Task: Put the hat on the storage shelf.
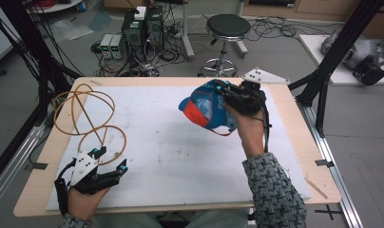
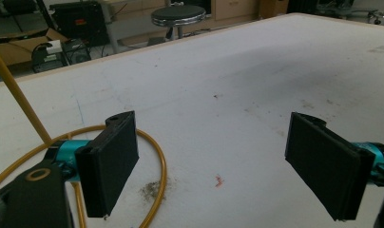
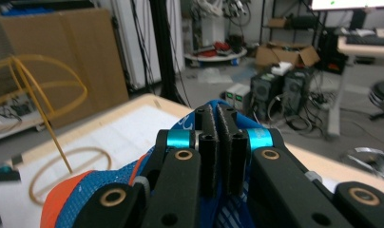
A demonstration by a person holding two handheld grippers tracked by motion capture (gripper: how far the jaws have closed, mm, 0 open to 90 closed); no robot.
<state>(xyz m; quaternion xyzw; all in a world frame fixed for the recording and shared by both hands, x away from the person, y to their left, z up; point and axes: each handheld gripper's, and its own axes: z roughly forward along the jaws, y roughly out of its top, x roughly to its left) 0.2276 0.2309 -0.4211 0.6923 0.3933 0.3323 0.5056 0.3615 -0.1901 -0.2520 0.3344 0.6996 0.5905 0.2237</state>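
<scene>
So the person was at a wooden table [image 1: 304,142] with a white sheet [image 1: 171,156] covering most of the top. The right gripper [image 1: 226,95] was up off the surface toward the far right, jaws pinched tight together on a blue cap [image 1: 204,110] with an orange brim. In the right gripper view the two black pads were pressed nearly flat against each other with just the blue fabric [image 3: 214,107] poking out above them. The cap hung in the air to the left of that hand, brim facing the left side of the table; I think a thin orange strap dangled underneath, but it was too small to be sure.

The left gripper [image 1: 109,160] sat low at the near left corner, jaws spread wide with nothing between them. In its own view you could see bare white sheet [image 2: 218,109] in the gap. Right beside it stood a yellow wire stand [image 1: 85,116], a ring base on the sheet with hoops rising from it. The near ring [image 2: 157,161] curved just behind the left-hand jaw.

Past the table there was a black stool [image 1: 227,28] and some computer towers [image 1: 142,28] on the floor.
</scene>
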